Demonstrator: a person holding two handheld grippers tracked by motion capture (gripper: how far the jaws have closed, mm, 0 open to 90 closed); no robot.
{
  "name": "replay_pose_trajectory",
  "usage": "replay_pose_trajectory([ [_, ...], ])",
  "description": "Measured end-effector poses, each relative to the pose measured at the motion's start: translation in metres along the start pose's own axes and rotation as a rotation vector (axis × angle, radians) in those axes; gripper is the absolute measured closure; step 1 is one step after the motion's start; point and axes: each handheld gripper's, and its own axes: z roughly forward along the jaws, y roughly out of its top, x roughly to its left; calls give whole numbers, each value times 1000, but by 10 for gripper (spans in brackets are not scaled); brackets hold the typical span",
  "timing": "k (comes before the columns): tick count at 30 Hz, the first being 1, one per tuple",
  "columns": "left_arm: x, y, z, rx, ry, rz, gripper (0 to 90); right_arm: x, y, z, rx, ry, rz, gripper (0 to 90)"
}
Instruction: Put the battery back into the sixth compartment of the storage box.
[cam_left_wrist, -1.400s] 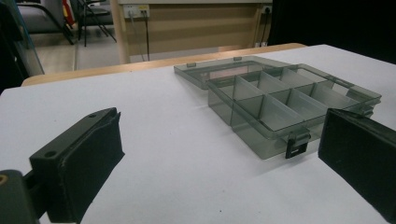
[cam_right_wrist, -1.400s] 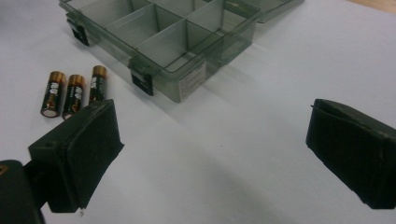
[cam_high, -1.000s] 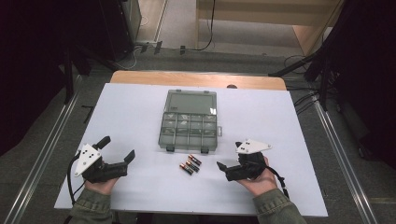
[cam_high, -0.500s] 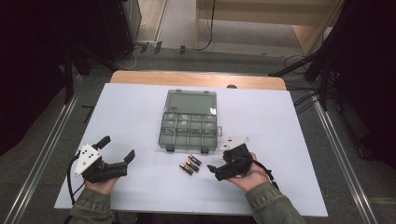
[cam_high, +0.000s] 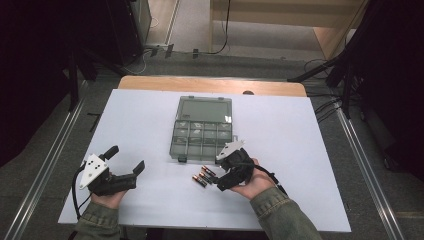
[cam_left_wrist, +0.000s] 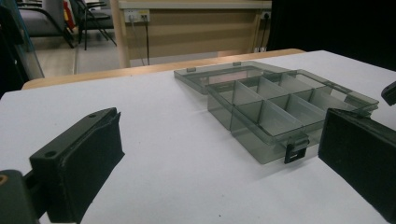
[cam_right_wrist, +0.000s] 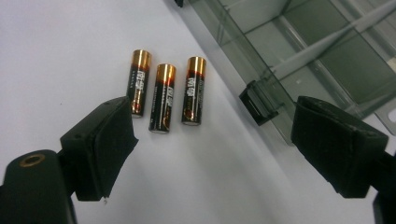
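Resting at about seven o'clock on the white table (cam_high: 150, 210), the left gripper (cam_high: 125, 159) has its jaws spread wide with nothing between them. At six o'clock, just in front of the open compartment box (cam_high: 202, 134), three batteries (cam_high: 203, 176) lie side by side on the sheet. Just right of them, near five o'clock, the right gripper (cam_high: 218, 177) angles down over the batteries, its jaws spread apart, gripping nothing.
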Motion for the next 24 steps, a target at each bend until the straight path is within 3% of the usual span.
replay_pose_trajectory([
  [7, -1, 0, 0, 0, -11, -2, 0, 1, 15, 10, 64, 36, -30, 224],
  [11, -2, 0, 0, -3, -16, -5, 0, 2, 21, 16, 100, 27, -71, 303],
  [17, -2, 0, 0, -3, -18, -5, 0, 4, 27, 22, 138, 56, -61, 397],
  [18, -2, 0, 0, -1, -18, -4, 0, 3, 29, 24, 150, 68, -59, 446],
  [24, -2, 0, 0, -1, -20, -3, 0, 2, 32, 30, 178, 68, -55, 527],
])
